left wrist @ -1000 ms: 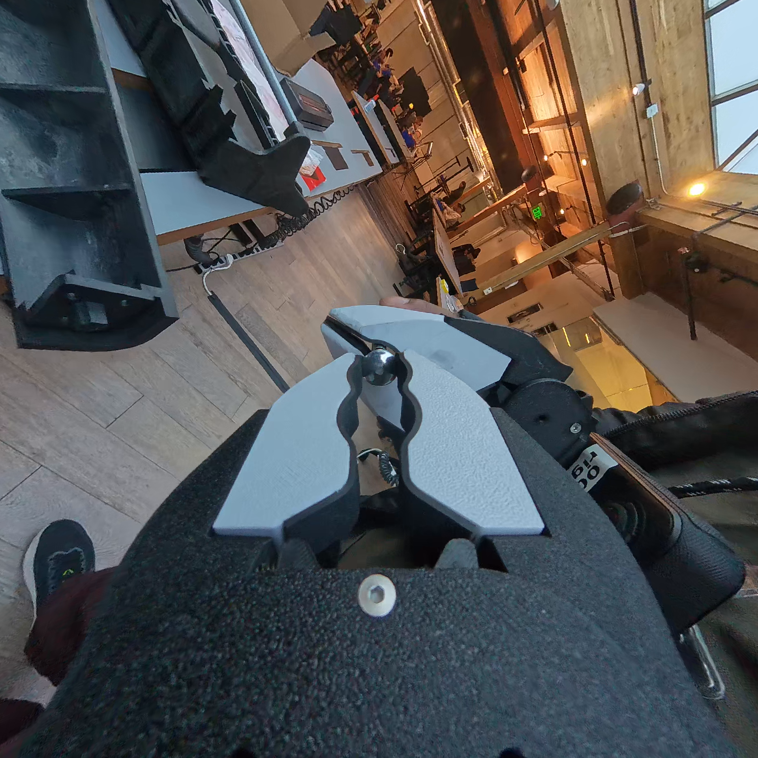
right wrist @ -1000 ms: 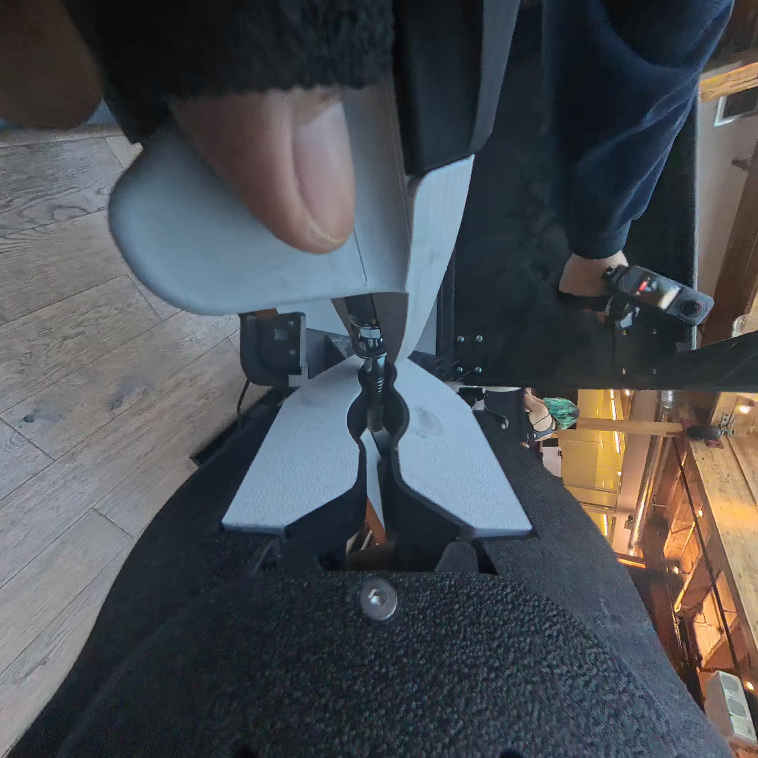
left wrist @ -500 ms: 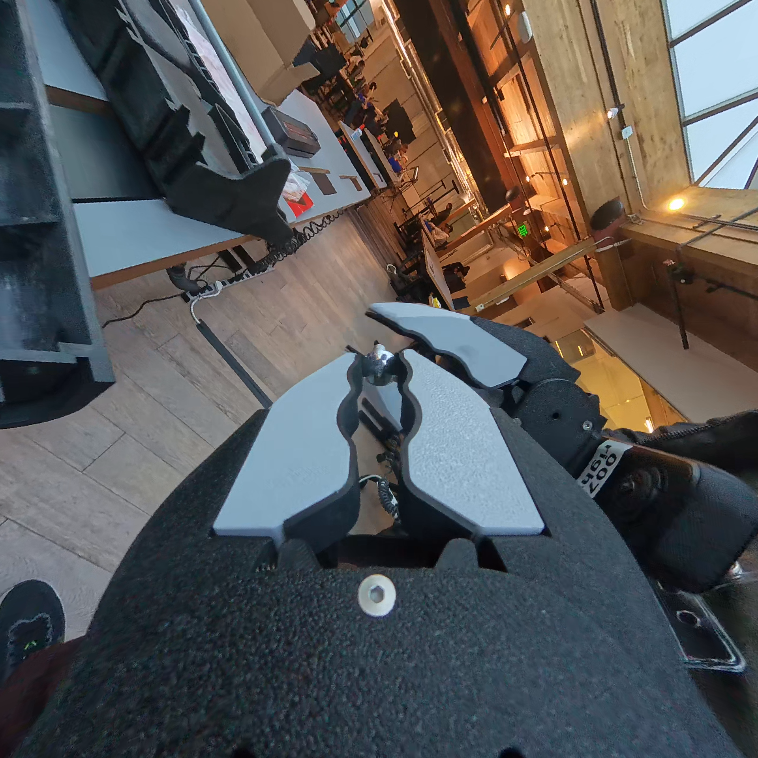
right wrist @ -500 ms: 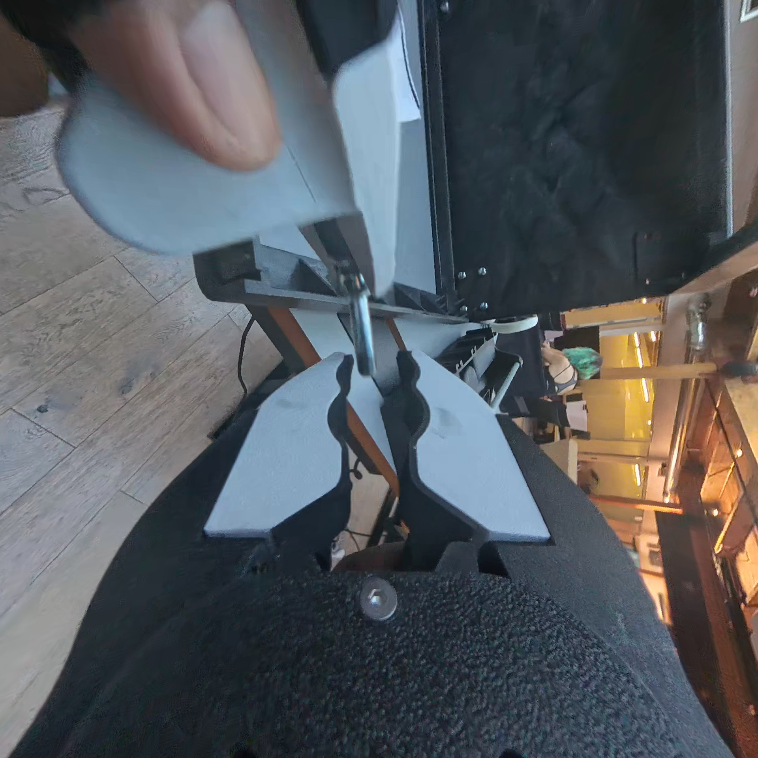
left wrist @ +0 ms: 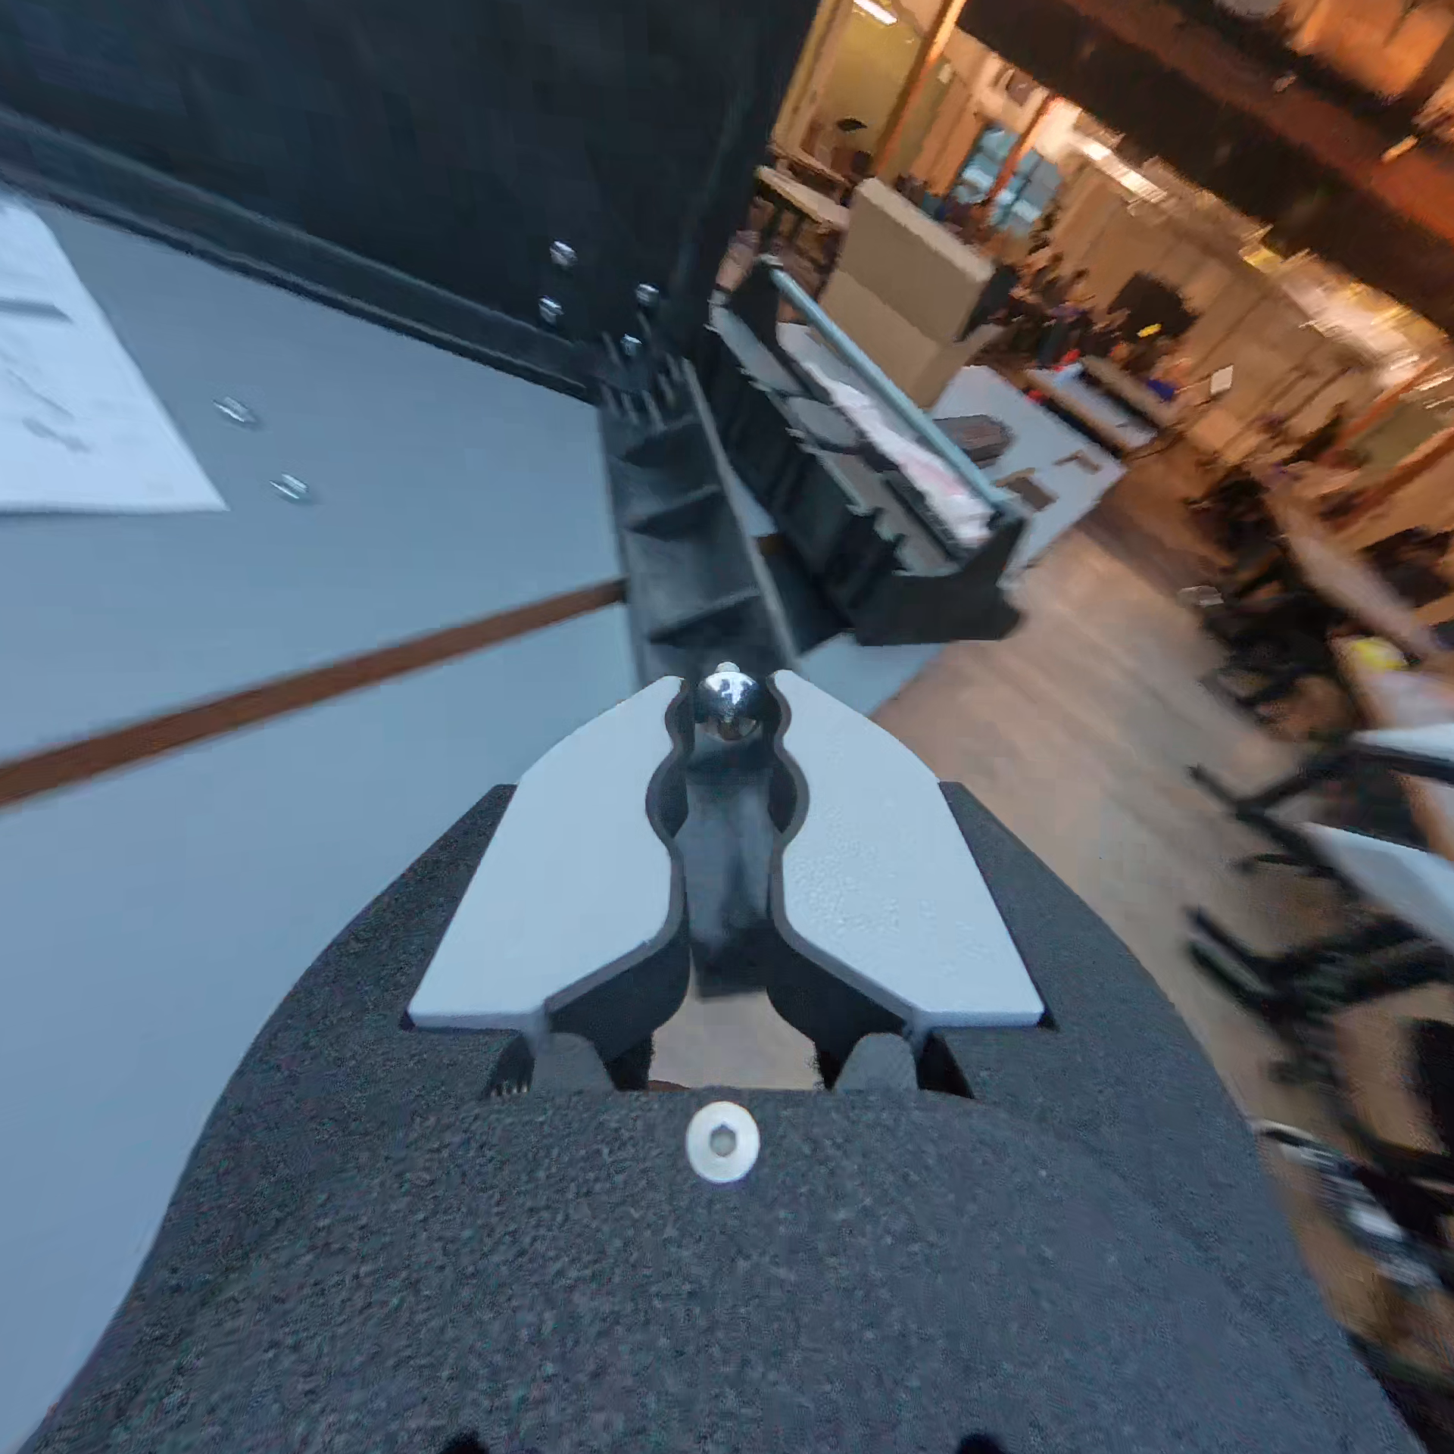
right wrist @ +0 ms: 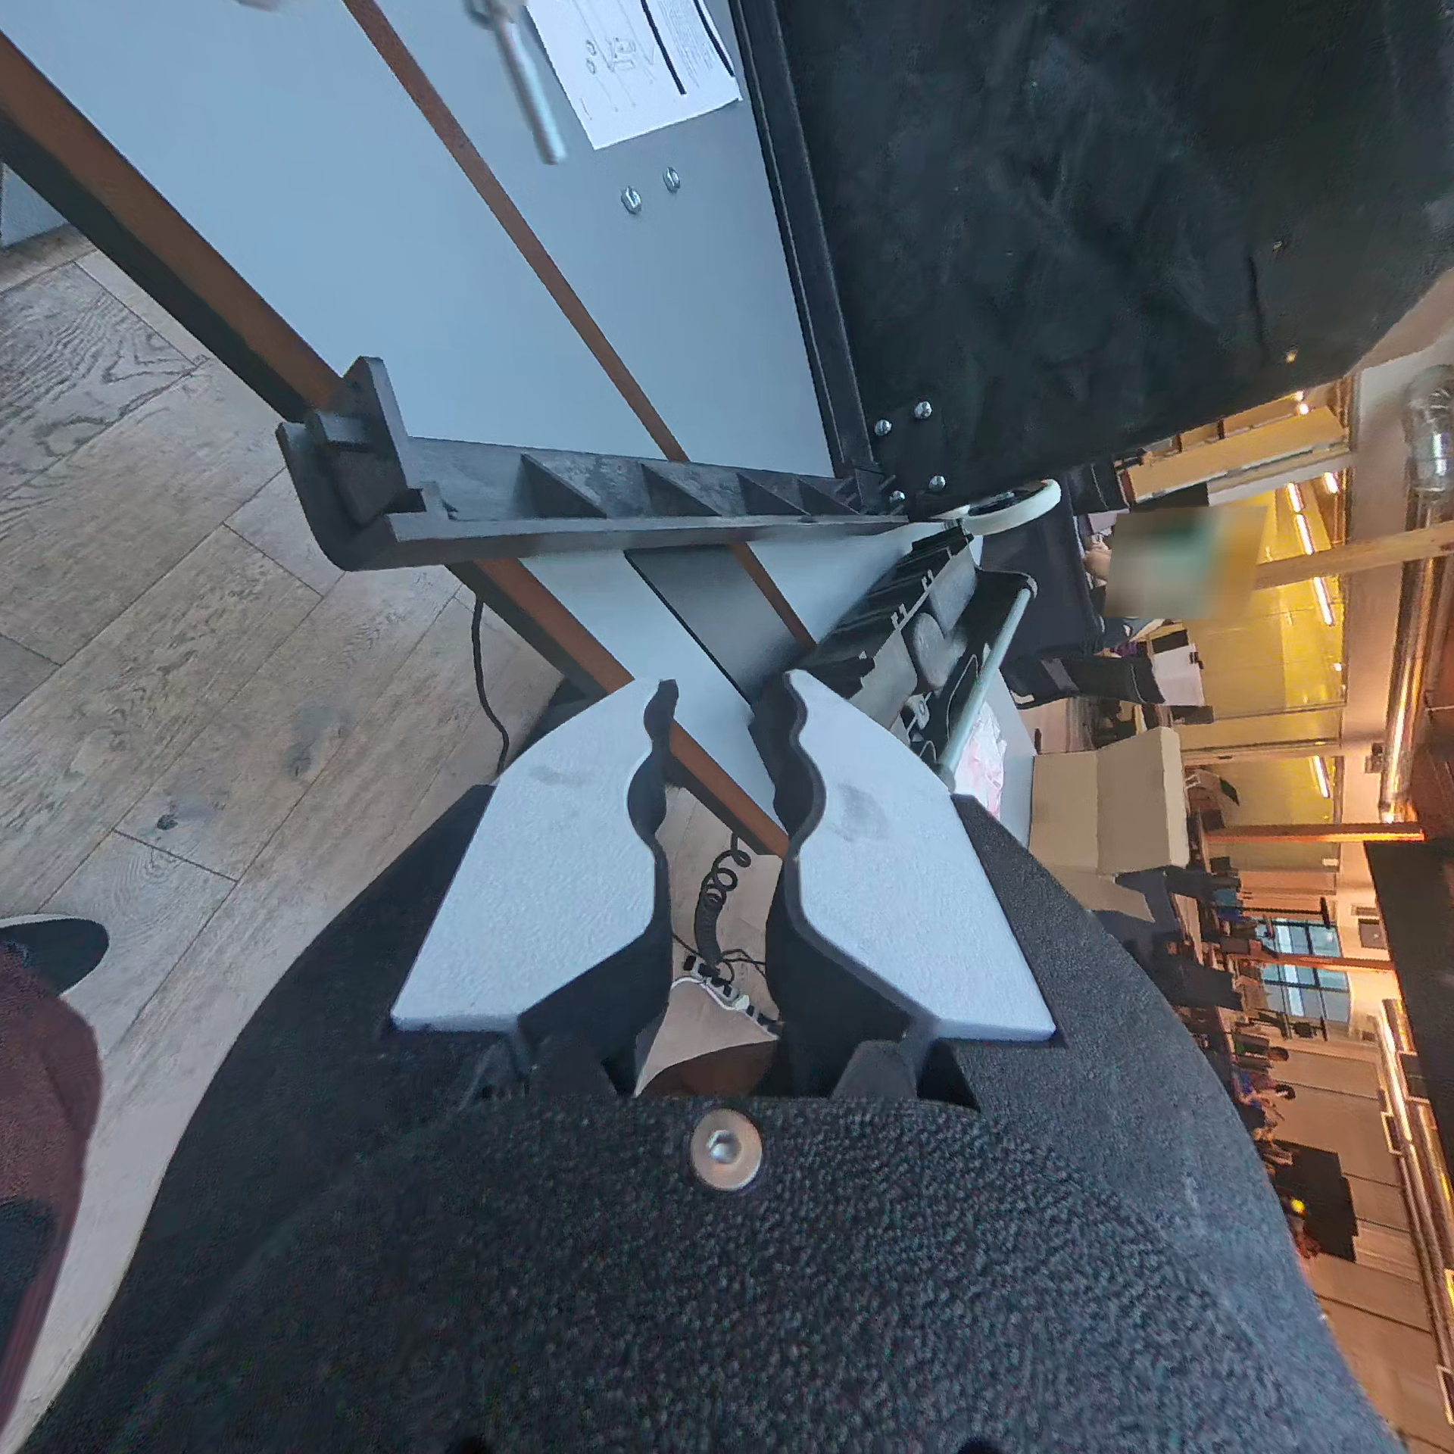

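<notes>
My left gripper (left wrist: 728, 686) is shut on a silver bolt (left wrist: 727, 706); its round shiny head sits in the notch at the fingertips. It hangs over the edge of a grey table (left wrist: 330, 645). Two silver nuts (left wrist: 234, 410) lie on the table beside a printed paper sheet (left wrist: 71, 393). My right gripper (right wrist: 725, 696) is open and empty, over the table's edge and the wooden floor. In the right wrist view the bolt (right wrist: 525, 86) shows blurred at the top, above the two nuts (right wrist: 630, 199) and the paper (right wrist: 637, 63).
A black upright board (right wrist: 1101, 197) stands on the table on a ribbed black bracket (right wrist: 566, 503). A black rack with a metal rod (left wrist: 865, 440) lies beyond. A white tape roll (right wrist: 1015, 503), a cable on the floor (right wrist: 484, 684) and a dark shoe (right wrist: 47, 944) are near.
The right gripper has opened, let go of the bolt's shank and drawn away. The left gripper, still shut on the bolt, has swung from facing the room to the table.
</notes>
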`<state>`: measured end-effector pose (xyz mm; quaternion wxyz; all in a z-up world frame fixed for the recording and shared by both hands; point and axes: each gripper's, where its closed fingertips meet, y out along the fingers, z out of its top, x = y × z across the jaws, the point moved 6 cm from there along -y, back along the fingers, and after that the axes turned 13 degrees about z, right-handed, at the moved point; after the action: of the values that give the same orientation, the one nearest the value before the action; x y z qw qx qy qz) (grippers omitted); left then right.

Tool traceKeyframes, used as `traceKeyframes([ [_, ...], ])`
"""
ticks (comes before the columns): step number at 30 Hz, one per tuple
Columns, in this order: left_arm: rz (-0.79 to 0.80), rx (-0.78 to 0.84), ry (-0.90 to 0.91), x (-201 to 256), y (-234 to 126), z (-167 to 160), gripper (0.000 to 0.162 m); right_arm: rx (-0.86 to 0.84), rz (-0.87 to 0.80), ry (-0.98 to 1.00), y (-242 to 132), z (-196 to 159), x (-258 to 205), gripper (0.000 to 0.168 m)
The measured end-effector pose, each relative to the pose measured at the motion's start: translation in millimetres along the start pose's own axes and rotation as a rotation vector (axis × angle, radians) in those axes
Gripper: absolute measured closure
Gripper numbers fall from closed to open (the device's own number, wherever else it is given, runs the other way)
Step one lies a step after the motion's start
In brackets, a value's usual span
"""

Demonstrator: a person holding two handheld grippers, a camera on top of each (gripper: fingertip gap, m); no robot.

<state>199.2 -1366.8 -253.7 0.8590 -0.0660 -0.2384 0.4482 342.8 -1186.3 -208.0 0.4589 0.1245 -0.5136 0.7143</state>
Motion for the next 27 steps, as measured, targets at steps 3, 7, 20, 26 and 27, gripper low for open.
traceKeyframes([
  [3, 0.179, 0.101, 0.261, -32.9, 62.1, 16.3, 0.146, 0.002, -0.003, -0.021, 7.1, 6.2, -1.2, 0.142],
  [7, 0.355, 0.125, 0.525, -78.1, 141.4, 23.3, 0.146, 0.032, 0.012, -0.044, 18.5, 3.5, 9.8, 0.143],
  [20, 0.764, -0.133, 0.943, -180.0, 191.6, 3.8, 0.146, 0.172, 0.147, -0.081, 78.7, -49.4, 71.6, 0.148],
  [26, 0.742, -0.147, 0.852, -185.0, 187.9, 6.8, 0.146, 0.230, 0.191, -0.121, 95.9, -46.0, 89.1, 0.148],
  [27, 0.740, -0.151, 0.844, -186.1, 188.0, 7.2, 0.146, 0.234, 0.191, -0.122, 98.0, -44.4, 91.0, 0.148],
])
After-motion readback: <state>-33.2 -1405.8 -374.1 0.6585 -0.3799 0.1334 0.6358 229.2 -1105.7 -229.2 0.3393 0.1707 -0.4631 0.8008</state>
